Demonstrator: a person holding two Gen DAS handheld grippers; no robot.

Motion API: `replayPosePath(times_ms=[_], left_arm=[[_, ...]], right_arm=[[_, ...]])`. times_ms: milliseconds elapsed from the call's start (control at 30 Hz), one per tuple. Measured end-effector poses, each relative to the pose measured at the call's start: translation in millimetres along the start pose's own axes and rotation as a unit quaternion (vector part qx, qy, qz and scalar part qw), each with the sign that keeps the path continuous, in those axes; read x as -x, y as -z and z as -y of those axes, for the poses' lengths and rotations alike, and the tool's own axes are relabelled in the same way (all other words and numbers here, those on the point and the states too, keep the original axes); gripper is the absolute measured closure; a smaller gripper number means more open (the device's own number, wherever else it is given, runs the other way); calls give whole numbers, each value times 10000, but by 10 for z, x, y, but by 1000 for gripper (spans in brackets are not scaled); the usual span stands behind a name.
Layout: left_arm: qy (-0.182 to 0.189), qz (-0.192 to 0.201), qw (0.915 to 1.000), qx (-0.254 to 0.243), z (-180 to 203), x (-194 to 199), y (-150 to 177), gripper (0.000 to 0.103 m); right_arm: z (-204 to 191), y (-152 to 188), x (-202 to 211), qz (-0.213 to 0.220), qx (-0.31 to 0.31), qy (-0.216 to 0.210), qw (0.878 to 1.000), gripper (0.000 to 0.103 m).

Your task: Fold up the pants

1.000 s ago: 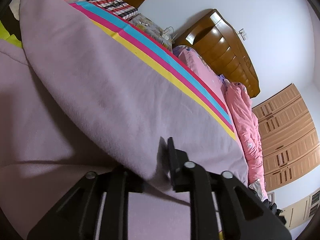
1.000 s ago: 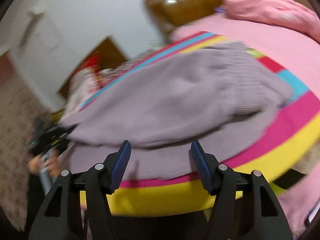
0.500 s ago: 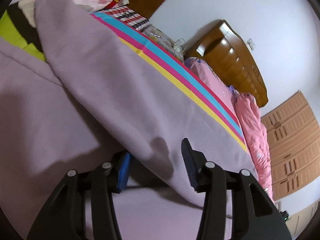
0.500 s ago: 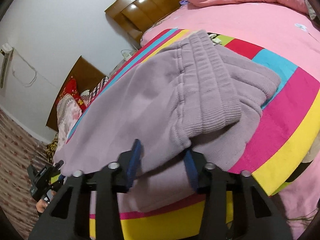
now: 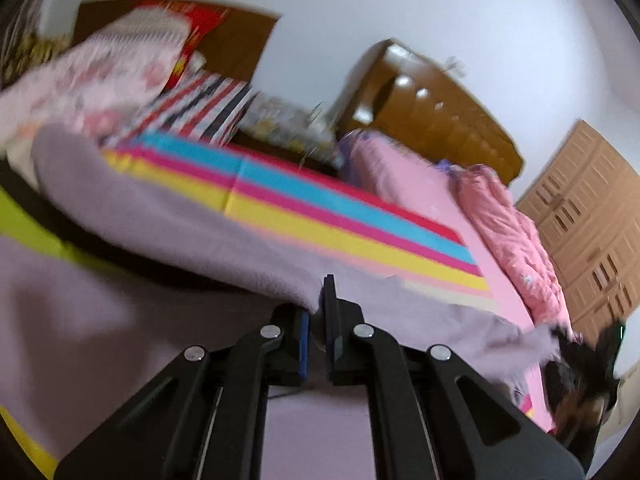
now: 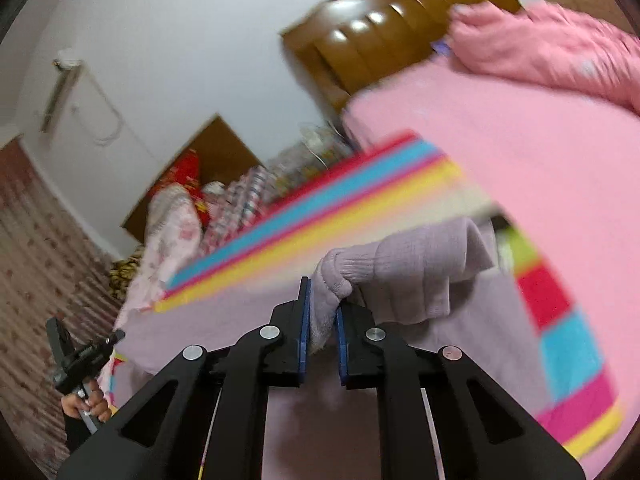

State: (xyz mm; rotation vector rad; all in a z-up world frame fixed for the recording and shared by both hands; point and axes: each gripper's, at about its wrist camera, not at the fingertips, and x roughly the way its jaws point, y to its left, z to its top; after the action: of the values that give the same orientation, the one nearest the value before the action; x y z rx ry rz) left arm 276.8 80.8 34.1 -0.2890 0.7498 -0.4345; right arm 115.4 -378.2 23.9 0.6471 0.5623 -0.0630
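Lilac knit pants lie on a rainbow-striped blanket on the bed. My left gripper is shut on the edge of one pant leg and lifts it off the layer below. My right gripper is shut on the ribbed waistband, which is bunched and raised above the rest of the pants. The other gripper shows at the lower left of the right wrist view. Both views are motion-blurred.
A pink sheet and a pink quilt cover the far side of the bed. A wooden headboard stands against the white wall. Folded bedding is piled at the bed's end. Wooden wardrobes stand at right.
Both grippers went from open to shut on the pants. They have lifted the leg edge and waistband, exposing more of the striped blanket beyond.
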Motion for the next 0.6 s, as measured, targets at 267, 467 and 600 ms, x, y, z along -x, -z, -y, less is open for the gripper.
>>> replayPosePath(times_ms=[267,467,600], left_arm=[[-195,-991,9942,357,-154,-137,1257,97],[-244,-925,9952,201,-136,-270,1280,97],[-259,-604,9978,121,-13,-47,1186,97]], right_arm=[[879,879,165,-290,-593,-36,9978,92],[945,1123,133,-135,-651,133,9977,95],[746,1123,309,-18,-462,204,9987,95]])
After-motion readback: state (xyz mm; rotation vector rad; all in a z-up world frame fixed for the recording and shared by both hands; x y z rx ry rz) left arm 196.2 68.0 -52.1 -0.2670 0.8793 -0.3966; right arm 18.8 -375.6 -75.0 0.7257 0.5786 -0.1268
